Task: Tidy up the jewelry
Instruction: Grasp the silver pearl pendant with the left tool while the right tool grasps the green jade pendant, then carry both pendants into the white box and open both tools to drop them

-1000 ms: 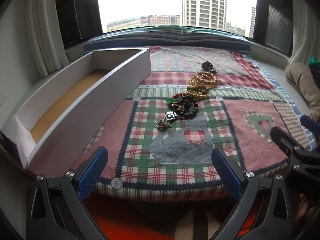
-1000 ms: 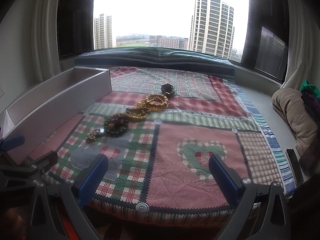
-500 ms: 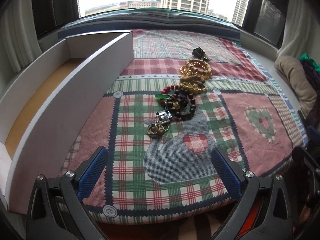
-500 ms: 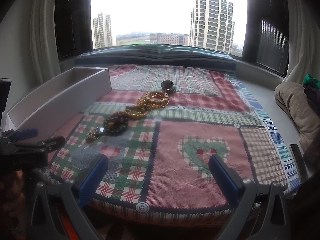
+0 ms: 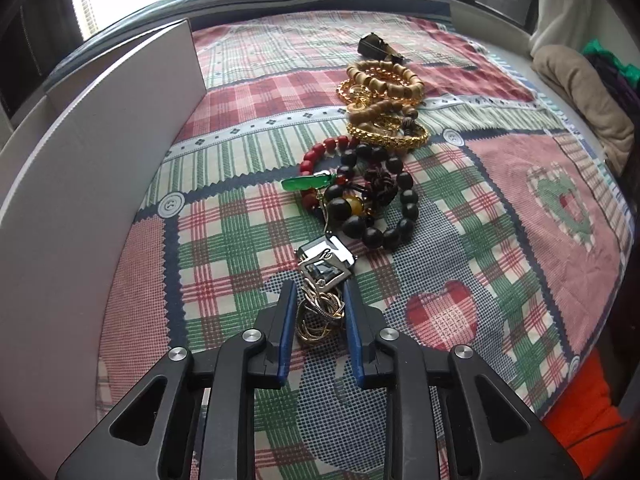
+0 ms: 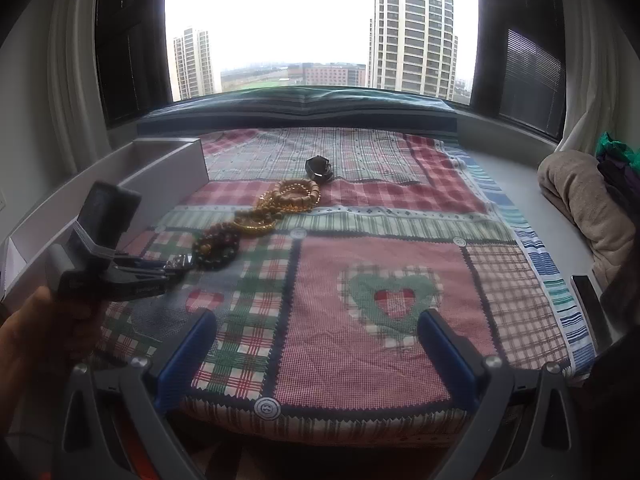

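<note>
Fingers of the left gripper (image 5: 318, 300) are drawn close together, one blue pad on each side of the gold chain (image 5: 320, 316), pressing in on the bunched links, low on the patchwork quilt (image 5: 500, 240). Just past the fingertips lies the square silver pendant (image 5: 326, 264), touching the chain. Further ahead, the dark bead bracelet (image 5: 376, 208) with a red bead bracelet (image 5: 320, 156) and a green charm (image 5: 308, 182) tangled against it. Beyond those, the gold bangles (image 5: 384, 128) and wooden bead bracelets (image 5: 386, 80) in a heap, then a small black object (image 5: 374, 46) at the far end. Off to the left of the fingers stands the white box (image 5: 100, 152), its long wall alongside the row.

The right gripper (image 6: 316, 344) hangs wide apart, nothing between its pads, over the near edge of the quilt; the jewelry row sits ahead and to its left.
</note>
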Available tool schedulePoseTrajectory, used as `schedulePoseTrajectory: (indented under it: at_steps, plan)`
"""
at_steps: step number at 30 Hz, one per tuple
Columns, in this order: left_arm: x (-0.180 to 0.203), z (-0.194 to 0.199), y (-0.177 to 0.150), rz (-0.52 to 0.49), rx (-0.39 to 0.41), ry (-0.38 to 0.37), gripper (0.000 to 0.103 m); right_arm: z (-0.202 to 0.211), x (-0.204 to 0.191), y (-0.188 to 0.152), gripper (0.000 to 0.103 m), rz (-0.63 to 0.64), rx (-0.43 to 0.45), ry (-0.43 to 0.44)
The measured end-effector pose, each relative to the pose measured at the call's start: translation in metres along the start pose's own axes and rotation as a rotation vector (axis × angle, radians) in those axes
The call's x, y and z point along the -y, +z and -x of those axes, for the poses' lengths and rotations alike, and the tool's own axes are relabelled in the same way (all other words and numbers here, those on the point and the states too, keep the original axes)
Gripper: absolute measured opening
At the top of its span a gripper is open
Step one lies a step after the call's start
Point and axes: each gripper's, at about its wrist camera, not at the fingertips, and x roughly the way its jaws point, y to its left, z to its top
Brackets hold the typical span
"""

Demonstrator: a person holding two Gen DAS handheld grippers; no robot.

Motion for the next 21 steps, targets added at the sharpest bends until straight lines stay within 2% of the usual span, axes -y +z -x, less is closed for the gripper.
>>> schedulePoseTrajectory:
  at_steps: [1, 3, 6, 9, 11, 12, 14, 16, 18, 21]
  plan:
    - [-0.003, 0.004, -0.001, 0.011, 0.008, 0.002, 0.021, -0.003, 0.002, 0.003, 0.102, -0.006, 0.004, 0.031]
    - [-0.010, 0.016, -0.005, 0.049, 0.033, -0.005, 0.021, -0.019, 0.008, 0.012, 0.102, -0.030, -0.019, 0.158]
    - [-0.022, 0.034, -0.009, 0.106, 0.064, -0.010, 0.021, -0.068, 0.013, 0.027, 0.102, -0.074, -0.146, 0.355]
    - [-0.032, 0.038, -0.013, 0.147, 0.056, -0.005, 0.021, -0.119, 0.012, 0.040, 0.102, -0.157, -0.274, 0.439]
    - [-0.038, 0.038, -0.016, 0.171, 0.051, -0.009, 0.021, -0.143, 0.000, 0.052, 0.089, -0.197, -0.322, 0.526]
    - [-0.041, 0.038, -0.018, 0.184, 0.050, -0.015, 0.021, -0.153, -0.008, 0.058, 0.075, -0.206, -0.348, 0.547]
    - [-0.045, 0.038, -0.022, 0.204, 0.049, -0.032, 0.021, -0.169, -0.031, 0.070, 0.069, -0.196, -0.390, 0.610]
    - [-0.046, 0.038, -0.026, 0.209, 0.050, -0.034, 0.021, -0.182, -0.059, 0.075, 0.054, -0.143, -0.425, 0.606]
    - [-0.047, 0.038, -0.029, 0.214, 0.050, -0.039, 0.021, -0.193, -0.083, 0.075, 0.051, -0.097, -0.482, 0.613]
    - [-0.050, 0.036, -0.031, 0.224, 0.052, -0.055, 0.021, -0.211, -0.105, 0.071, 0.051, -0.042, -0.518, 0.499]
